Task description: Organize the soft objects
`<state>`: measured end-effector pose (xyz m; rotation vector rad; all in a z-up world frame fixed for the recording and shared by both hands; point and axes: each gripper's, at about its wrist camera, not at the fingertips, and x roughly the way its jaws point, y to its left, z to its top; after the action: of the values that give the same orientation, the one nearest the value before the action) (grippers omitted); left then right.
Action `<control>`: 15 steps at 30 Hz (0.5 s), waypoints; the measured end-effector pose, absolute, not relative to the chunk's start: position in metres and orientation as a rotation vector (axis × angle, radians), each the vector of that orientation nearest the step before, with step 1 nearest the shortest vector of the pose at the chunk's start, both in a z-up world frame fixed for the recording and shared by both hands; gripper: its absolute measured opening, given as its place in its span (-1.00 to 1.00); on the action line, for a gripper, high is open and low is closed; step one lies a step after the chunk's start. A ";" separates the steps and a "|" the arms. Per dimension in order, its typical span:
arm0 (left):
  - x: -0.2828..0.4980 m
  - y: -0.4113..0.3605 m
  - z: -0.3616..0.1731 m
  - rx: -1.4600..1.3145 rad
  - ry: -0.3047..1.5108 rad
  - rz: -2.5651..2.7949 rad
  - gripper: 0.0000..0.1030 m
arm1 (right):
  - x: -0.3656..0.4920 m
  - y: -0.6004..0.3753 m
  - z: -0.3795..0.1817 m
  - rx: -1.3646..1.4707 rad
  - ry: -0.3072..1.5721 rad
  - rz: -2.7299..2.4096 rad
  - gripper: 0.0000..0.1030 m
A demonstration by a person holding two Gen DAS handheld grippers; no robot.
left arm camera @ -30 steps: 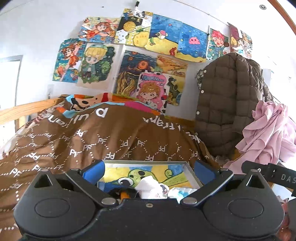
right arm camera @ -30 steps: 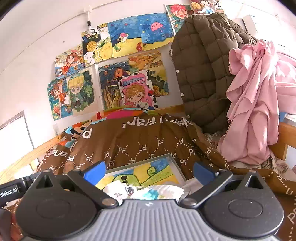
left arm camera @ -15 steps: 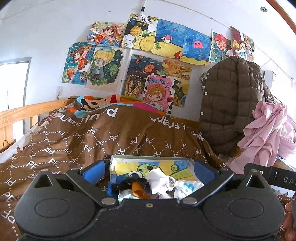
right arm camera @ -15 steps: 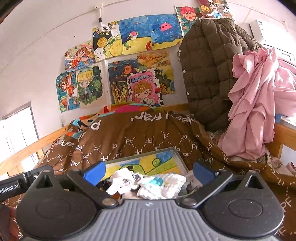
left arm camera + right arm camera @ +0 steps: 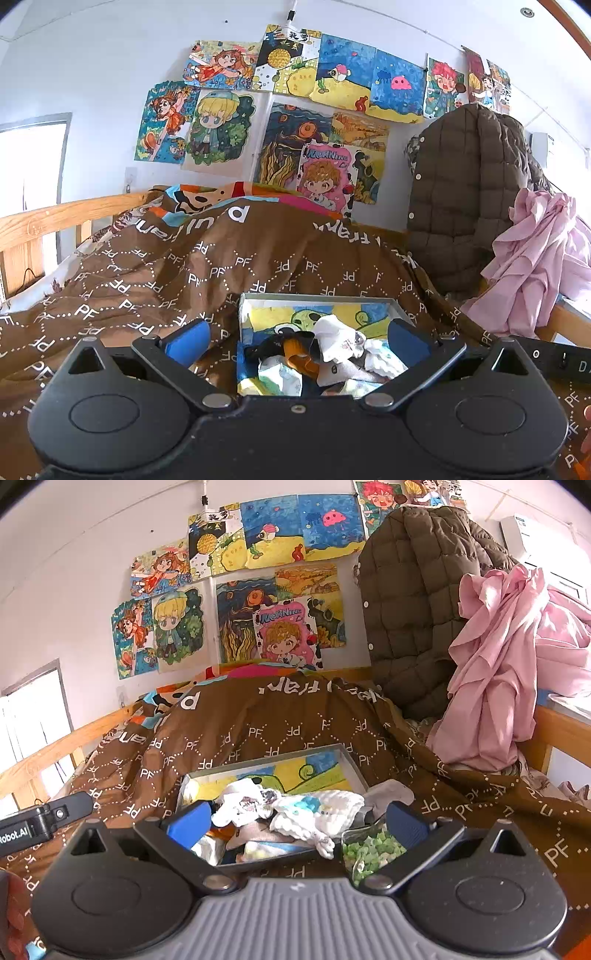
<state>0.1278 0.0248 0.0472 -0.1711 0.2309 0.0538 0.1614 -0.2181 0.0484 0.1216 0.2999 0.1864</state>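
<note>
A shallow grey-rimmed tray (image 5: 314, 296) (image 5: 266, 762) with a painted yellow and blue bottom lies on the brown quilt. In it is a heap of small soft things: a white printed sock (image 5: 336, 338) (image 5: 240, 803), an orange and black piece (image 5: 295, 350), and a white cloth with blue print (image 5: 317, 808). My left gripper (image 5: 297, 339) hovers open in front of the tray, its blue pads (image 5: 186, 341) wide apart. My right gripper (image 5: 295, 821) is open too, just short of the heap. Neither holds anything.
A brown quilt (image 5: 184, 273) printed "PF" covers the bed. A clear container of green bits (image 5: 369, 851) sits right of the tray. A brown puffer jacket (image 5: 417, 609) and pink cloth (image 5: 498, 664) hang at the right. A wooden rail (image 5: 55, 218) runs along the left.
Both grippers have tilted downward or drawn back, bringing more of the tray and its heap into view. The green container now shows in the right wrist view. Jaws stay open.
</note>
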 end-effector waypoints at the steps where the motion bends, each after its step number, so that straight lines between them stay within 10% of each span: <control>1: 0.127 0.025 0.046 -0.173 0.233 0.053 0.98 | 0.160 -0.218 0.048 0.120 0.299 0.184 1.00; 15: 0.110 0.009 0.021 -0.137 0.306 0.036 0.98 | 0.140 -0.220 0.033 0.095 0.319 0.130 1.00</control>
<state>0.1101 0.0087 0.0208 -0.1374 0.3056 0.0360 0.1396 -0.2204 0.0330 0.0947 0.3193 0.1297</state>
